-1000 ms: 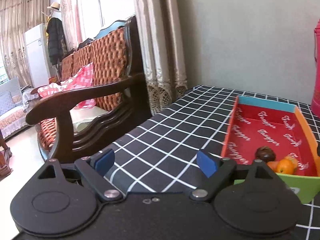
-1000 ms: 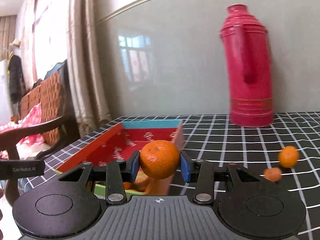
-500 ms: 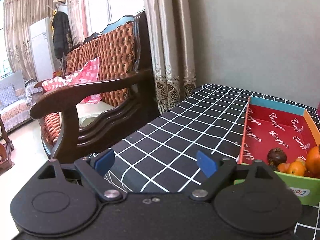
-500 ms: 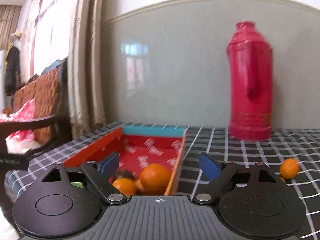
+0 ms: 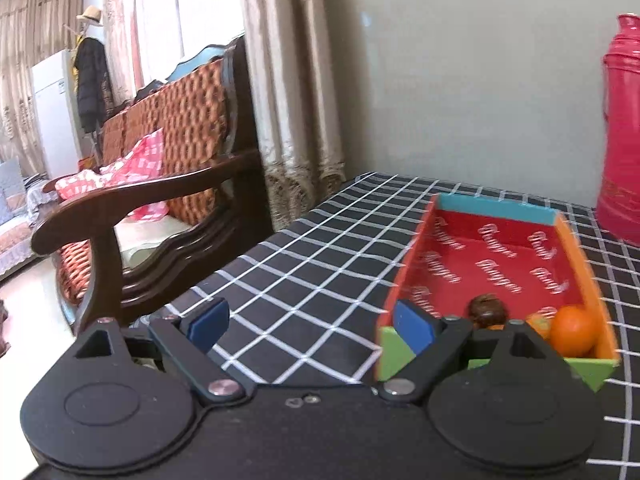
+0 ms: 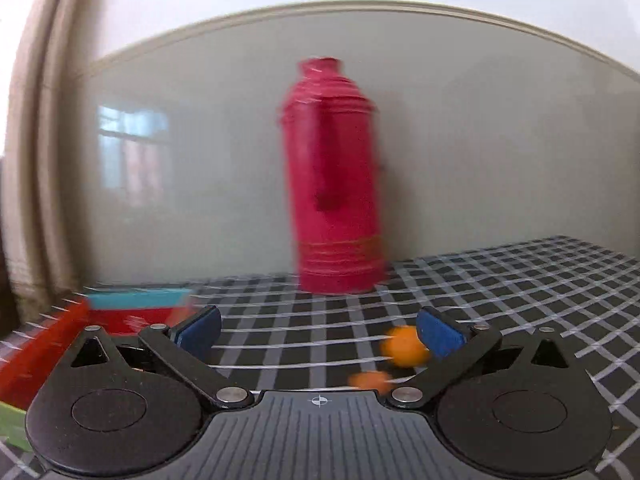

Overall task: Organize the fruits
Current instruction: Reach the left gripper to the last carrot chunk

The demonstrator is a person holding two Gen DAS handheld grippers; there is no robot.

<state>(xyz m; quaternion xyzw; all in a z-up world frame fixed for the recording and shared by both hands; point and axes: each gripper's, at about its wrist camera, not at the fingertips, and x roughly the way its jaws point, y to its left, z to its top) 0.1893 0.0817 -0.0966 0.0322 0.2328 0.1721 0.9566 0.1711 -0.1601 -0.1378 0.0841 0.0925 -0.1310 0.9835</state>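
A: Where's the fruit?

B: A large orange (image 5: 573,329) and a dark fruit (image 5: 487,310) lie in the red tray (image 5: 496,256); two small oranges (image 6: 402,346) sit loose on the checked worktop (image 6: 500,280).

A: And the tools?

B: The left tool (image 5: 310,322) is spread and empty; the right tool (image 6: 319,332) is opening, gripping nothing.

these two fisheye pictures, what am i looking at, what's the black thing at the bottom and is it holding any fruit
Each picture comes from a camera mounted on a hand-held gripper, looking forward along its two blue-padded fingers. A person carries one in each hand; the black shape at the bottom is the gripper's own body.

The left gripper is open and empty. Ahead of it a colourful tray sits on the checked tablecloth, holding an orange and a dark round fruit.

The right gripper is opening, with nothing between its pads. Its blurred view shows a red thermos and two small oranges loose on the cloth.
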